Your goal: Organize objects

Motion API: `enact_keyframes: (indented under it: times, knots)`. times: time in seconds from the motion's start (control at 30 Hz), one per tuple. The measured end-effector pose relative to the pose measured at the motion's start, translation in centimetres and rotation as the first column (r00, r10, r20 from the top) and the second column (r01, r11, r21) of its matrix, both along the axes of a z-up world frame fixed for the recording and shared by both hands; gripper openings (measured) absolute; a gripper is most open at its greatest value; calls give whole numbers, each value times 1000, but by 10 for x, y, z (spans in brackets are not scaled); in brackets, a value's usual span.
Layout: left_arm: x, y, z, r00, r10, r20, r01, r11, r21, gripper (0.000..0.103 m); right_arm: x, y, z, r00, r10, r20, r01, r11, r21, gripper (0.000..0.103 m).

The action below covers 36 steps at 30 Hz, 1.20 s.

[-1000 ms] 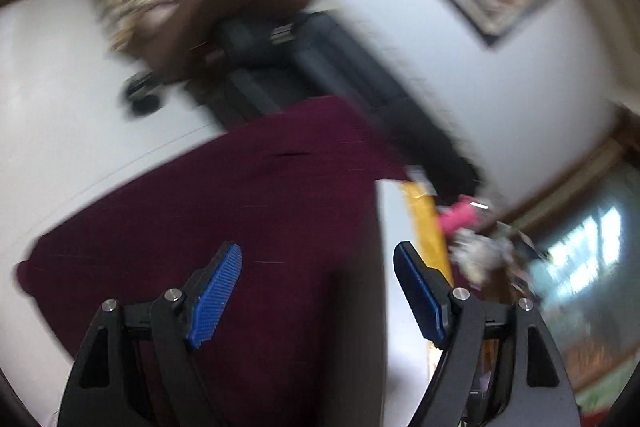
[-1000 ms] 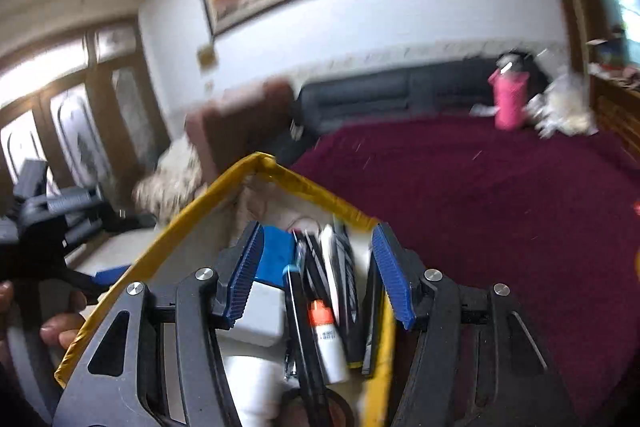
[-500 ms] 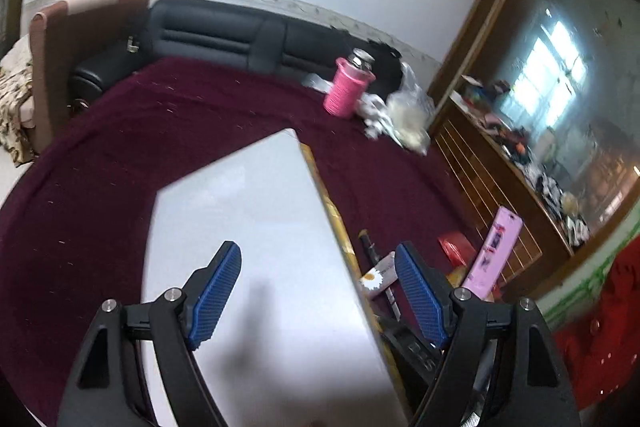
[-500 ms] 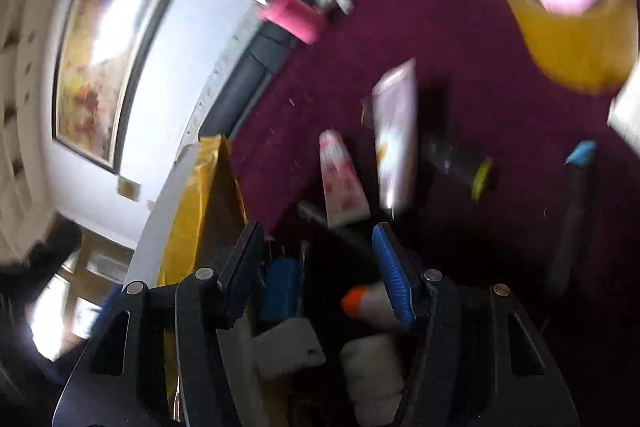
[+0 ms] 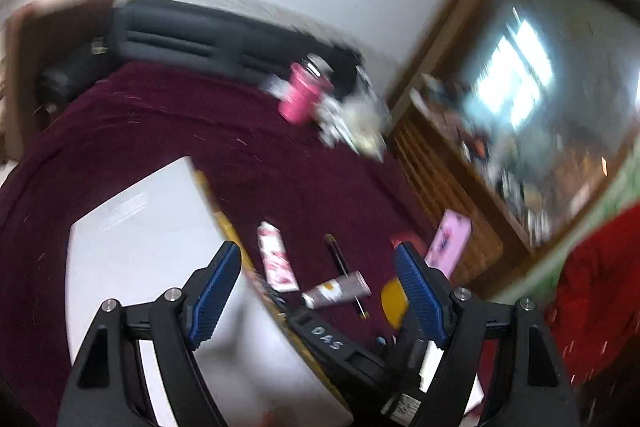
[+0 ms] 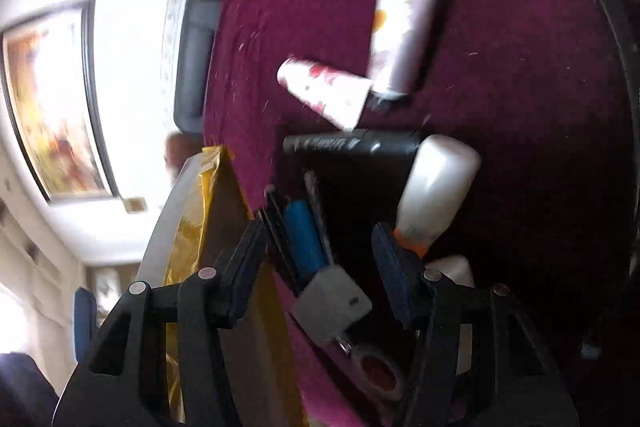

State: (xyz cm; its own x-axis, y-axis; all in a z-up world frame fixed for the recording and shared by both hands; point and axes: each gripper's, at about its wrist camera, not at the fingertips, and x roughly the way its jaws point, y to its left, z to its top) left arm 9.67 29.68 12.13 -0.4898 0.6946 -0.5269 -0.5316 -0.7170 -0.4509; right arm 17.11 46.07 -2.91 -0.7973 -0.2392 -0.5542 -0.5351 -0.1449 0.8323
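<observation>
Left wrist view: black bar (image 5: pixel 326 337) handwritten "DAS"; left gripper (image 5: pixel 318 291) and right gripper (image 6: pixel 320 259) jaws spread, empty

Maroon cloth (image 5: pixel 168 131); pink cup (image 5: pixel 298 99); white-red patterned tube (image 6: pixel 326 93); blue-padded tongs (image 5: pixel 320 291).

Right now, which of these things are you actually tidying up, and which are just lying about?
For tidying: white tube with red print, pale pink tube, black pen, orange-capped white bottle, blue cylinder, grey plug.

Lying about: pink bottle, black sofa, painting.
</observation>
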Motion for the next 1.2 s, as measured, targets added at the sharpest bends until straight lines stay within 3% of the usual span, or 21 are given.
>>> enact_keyframes:
  times: [0.1,0.17,0.27,0.3,0.33,0.43,0.47,0.53,0.57,0.67,0.77,0.83,0.87,0.9,0.93,1.0,1.03,1.07,1.1,1.13,1.2]
  knots:
    - [12,-74,12,983,173,-56,-167,980,107,79,-17,-36,45,996,83,-15,-77,974,214,57]
    - [23,-127,21,937,325,-131,-307,941,142,79,-34,-74,81,983,177,-52,-146,921,361,57]
    - [30,-211,20,823,552,-134,-530,831,172,80,-58,-140,109,922,365,-133,-268,846,461,57]
    - [31,-237,15,779,616,-119,-594,785,175,80,-72,-172,114,882,449,-145,-332,809,485,57]
    - [30,-265,7,714,692,-103,-674,720,166,80,-80,-196,117,844,514,-152,-383,777,500,57]
    - [18,-341,-31,549,835,32,-832,542,115,80,-114,-267,113,678,723,-136,-533,610,586,57]
    - [14,-353,-41,524,849,66,-850,517,98,80,-123,-288,104,621,774,-125,-557,548,624,57]
    - [-3,-382,-70,470,868,157,-882,470,39,80,-132,-305,80,601,796,-70,-583,497,642,57]
    - [-13,-392,-83,458,869,186,-885,466,4,80,-136,-307,68,593,804,-41,-609,482,630,57]
    - [-34,-408,-117,450,861,238,-876,477,-67,79,-142,-304,42,589,808,33,-651,449,613,57]
    - [-53,-401,-134,494,840,222,-831,532,-162,79,-140,-287,34,577,816,25,-682,464,565,57]
    - [-63,-384,-135,550,809,207,-776,587,-232,79,-128,-286,42,576,816,43,-665,437,606,57]
    - [-64,-375,-131,570,803,173,-758,595,-267,79,-126,-284,46,570,820,58,-663,417,622,57]
    - [-62,-363,-121,587,802,109,-746,589,-311,79,-121,-282,46,563,823,71,-667,403,627,57]
    - [-51,-352,-108,587,809,27,-754,559,-344,79,-110,-281,48,558,827,68,-668,399,628,57]
    - [-38,-337,-79,559,818,-137,-800,489,-348,79,-87,-269,54,557,829,40,-660,413,628,57]
    - [-24,-322,-61,552,799,-238,-821,471,-323,79,-78,-263,54,566,823,37,-653,421,630,57]
    - [-9,-307,-46,555,771,-311,-827,474,-301,80,-68,-255,55,582,813,32,-638,431,638,57]
    - [-3,-290,-36,574,741,-350,-818,498,-287,80,-56,-243,53,597,801,38,-624,435,649,57]
    - [4,-276,-30,624,695,-358,-781,558,-280,80,-48,-234,53,608,792,55,-623,432,652,57]
    - [6,-242,-30,779,564,-273,-627,718,-303,80,-22,-205,43,614,787,64,-634,443,634,57]
